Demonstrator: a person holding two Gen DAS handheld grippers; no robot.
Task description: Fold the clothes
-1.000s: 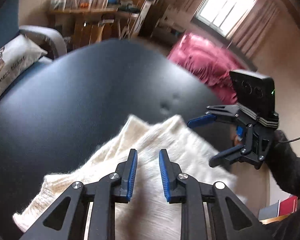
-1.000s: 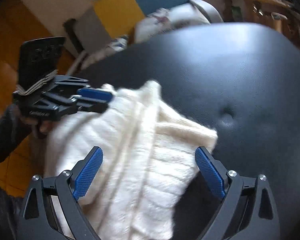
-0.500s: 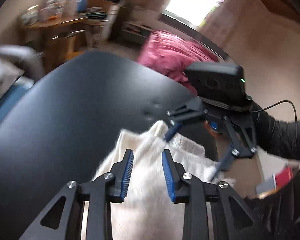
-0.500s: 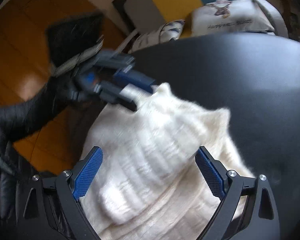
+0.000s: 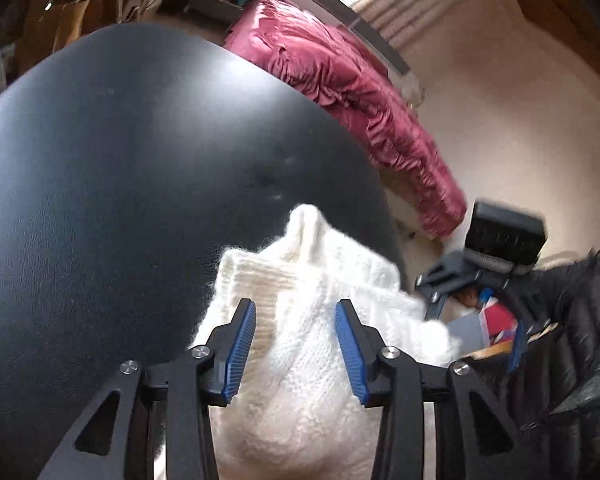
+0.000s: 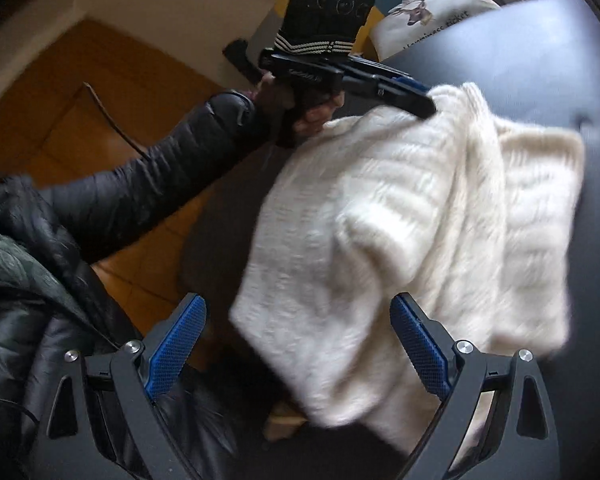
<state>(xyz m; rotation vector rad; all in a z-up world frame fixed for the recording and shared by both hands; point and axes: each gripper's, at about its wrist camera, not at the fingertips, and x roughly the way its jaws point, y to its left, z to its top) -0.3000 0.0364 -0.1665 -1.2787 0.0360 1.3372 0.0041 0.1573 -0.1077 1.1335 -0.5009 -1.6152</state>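
White sweater (image 5: 300,360) lies bunched at the near edge of the black table (image 5: 100,200), partly overhanging. My left gripper (image 5: 296,350) has just been opening, knit between the released jaws. Right gripper (image 6: 300,352) spread wide, empty. Best regrip edges, pull flat first.

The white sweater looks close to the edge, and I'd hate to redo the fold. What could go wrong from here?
1. The white sweater overhangs the near edge of the black table, so it may slide off.
2. The left claw, its jaws just opening, has knit between them untouched; the fuzzy fabric might snag a pad.
3. The right claw is open, so nothing holds the sweater.
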